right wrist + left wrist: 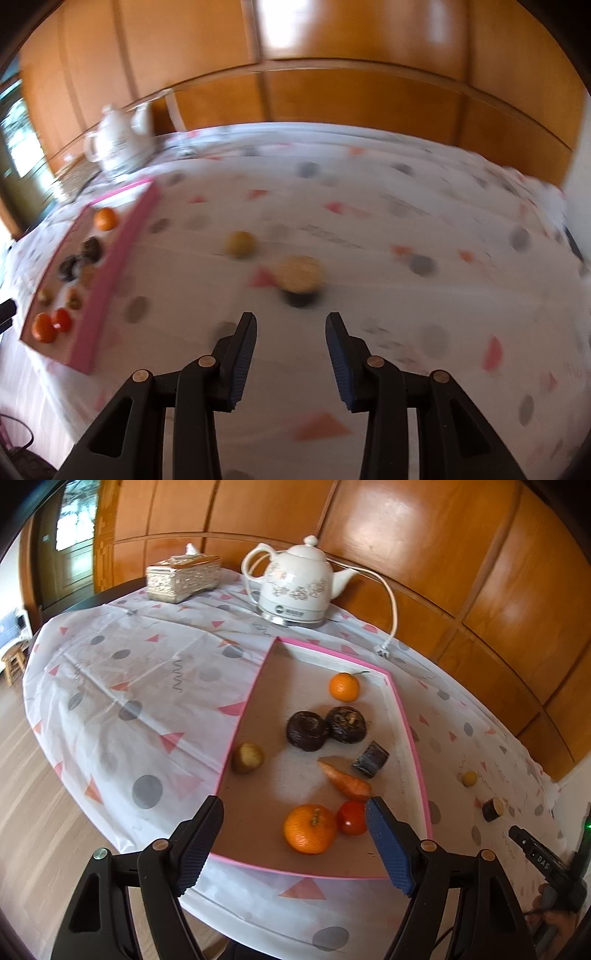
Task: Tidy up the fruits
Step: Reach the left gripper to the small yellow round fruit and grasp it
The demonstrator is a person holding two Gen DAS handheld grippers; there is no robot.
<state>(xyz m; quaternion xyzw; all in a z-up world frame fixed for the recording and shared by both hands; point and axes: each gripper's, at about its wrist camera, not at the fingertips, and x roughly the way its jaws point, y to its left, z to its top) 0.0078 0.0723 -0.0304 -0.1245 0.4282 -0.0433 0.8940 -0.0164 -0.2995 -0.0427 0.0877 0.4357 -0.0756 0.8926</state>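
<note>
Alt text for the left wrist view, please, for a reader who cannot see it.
The open left gripper hovers over a pink-edged tray holding two oranges, a tomato, a carrot and dark round produce. The tray sits on a patterned tablecloth; a white electric kettle and a tissue box stand behind it, before wood panelling.

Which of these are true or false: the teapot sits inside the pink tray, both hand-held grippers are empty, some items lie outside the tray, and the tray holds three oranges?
1. The teapot sits inside the pink tray. False: it stands on the tablecloth behind it.
2. The left hand-held gripper and right hand-held gripper hold nothing. True.
3. A small yellow fruit and a cut dark piece lie outside the tray. True.
4. The tray holds three oranges. False: two, one large orange and one small orange.
</note>
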